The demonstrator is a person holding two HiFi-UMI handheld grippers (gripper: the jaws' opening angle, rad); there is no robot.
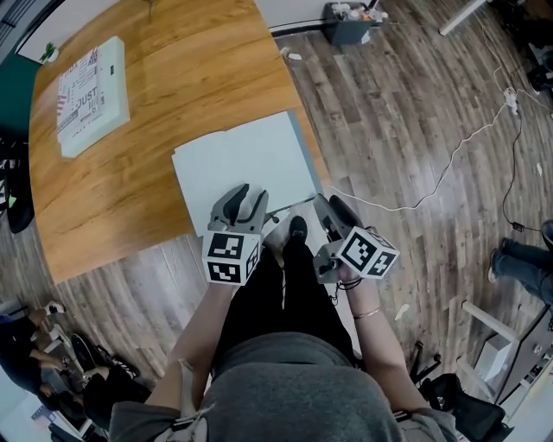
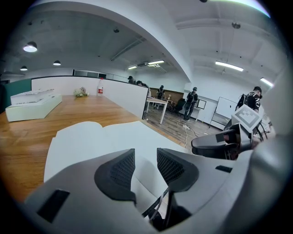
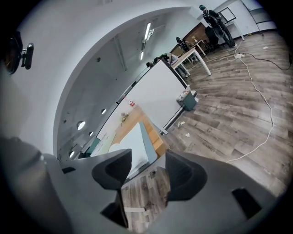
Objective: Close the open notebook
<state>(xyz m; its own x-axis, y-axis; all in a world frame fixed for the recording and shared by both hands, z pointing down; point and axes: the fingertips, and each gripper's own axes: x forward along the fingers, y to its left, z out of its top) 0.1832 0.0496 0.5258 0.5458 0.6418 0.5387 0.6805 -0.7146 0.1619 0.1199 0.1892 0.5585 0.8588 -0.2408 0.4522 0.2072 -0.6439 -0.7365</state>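
Note:
The notebook (image 1: 246,160) lies open on the wooden table (image 1: 121,198), pale blank pages up, at the table's near right corner. My left gripper (image 1: 244,204) hovers over the notebook's near edge, jaws open, nothing between them; in the left gripper view the pages (image 2: 91,137) spread just beyond the left gripper (image 2: 145,167). My right gripper (image 1: 333,213) is off the table's right corner, above the floor, also open and empty. The right gripper (image 3: 149,171) points past the notebook (image 3: 137,139), which it sees edge-on. It also shows at the right of the left gripper view (image 2: 215,146).
A white printed box (image 1: 91,91) lies at the table's far left. A white cable (image 1: 449,164) runs across the wooden floor on the right, and a grey bin (image 1: 350,22) stands beyond the table. A seated person's legs (image 1: 518,259) show at the right edge.

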